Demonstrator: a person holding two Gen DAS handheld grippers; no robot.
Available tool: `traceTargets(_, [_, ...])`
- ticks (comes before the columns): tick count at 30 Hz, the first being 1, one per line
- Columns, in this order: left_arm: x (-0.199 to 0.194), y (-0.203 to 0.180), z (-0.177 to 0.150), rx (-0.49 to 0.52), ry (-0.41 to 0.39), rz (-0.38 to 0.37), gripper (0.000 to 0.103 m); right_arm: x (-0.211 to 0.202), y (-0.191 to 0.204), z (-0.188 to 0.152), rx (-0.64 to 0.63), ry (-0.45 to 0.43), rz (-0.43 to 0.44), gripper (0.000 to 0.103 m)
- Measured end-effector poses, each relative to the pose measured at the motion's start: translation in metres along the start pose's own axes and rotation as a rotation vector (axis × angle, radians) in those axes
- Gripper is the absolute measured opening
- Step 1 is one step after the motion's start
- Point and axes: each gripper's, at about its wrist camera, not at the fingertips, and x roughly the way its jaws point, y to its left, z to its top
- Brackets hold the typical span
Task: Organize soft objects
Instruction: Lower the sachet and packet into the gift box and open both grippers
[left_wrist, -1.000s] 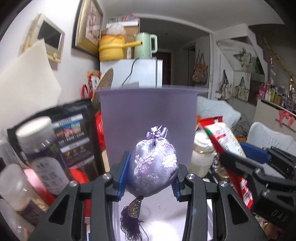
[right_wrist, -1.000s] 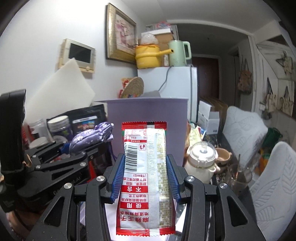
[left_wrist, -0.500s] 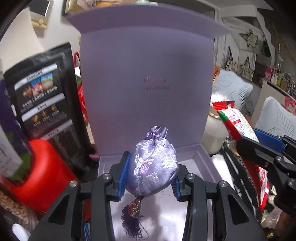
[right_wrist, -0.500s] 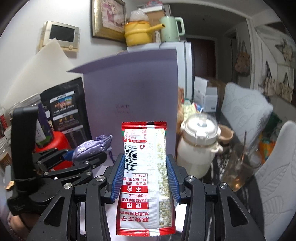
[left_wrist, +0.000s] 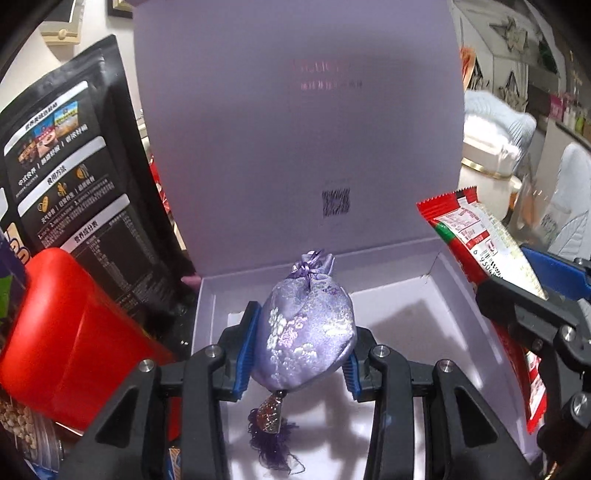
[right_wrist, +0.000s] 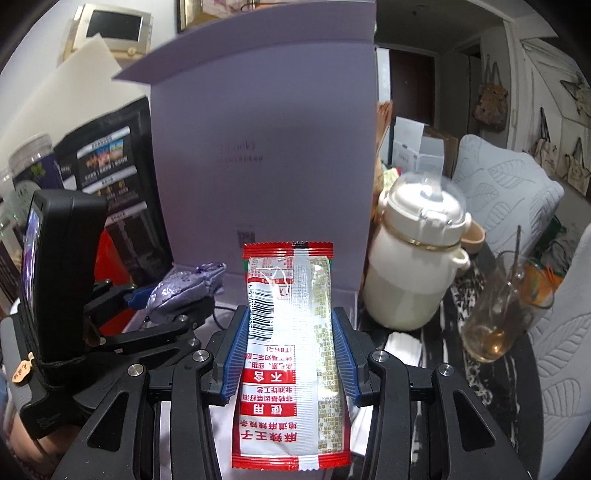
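Observation:
My left gripper (left_wrist: 301, 345) is shut on a lilac embroidered sachet pouch (left_wrist: 304, 332) with a purple tassel (left_wrist: 271, 439), held just above the inside of an open lilac gift box (left_wrist: 424, 295) whose lid (left_wrist: 295, 122) stands upright behind. My right gripper (right_wrist: 290, 354) is shut on a red-and-silver snack packet (right_wrist: 291, 332), held upright in front of the same box lid (right_wrist: 266, 147). The packet (left_wrist: 476, 236) shows at the right in the left wrist view; the pouch (right_wrist: 184, 288) shows at the left in the right wrist view.
A red container (left_wrist: 70, 339) and a black printed pouch bag (left_wrist: 74, 177) crowd the box's left side. A cream lidded jar (right_wrist: 413, 258) and a glass mug with a spoon (right_wrist: 498, 314) stand to the right of the box. Clear jars (right_wrist: 29, 166) stand far left.
Both grippers have moved forward and down toward the open box. The pouch is now over the box's inside, and the lid fills more of both views. Both grips are unchanged.

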Motion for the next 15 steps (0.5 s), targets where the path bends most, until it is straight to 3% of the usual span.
traceTargets(15, [0.024,-0.001,-0.001,0.032,0.086,0.023,0.039,0.033,-0.005,-0.011,0.021,0.116,-0.006,0.044])
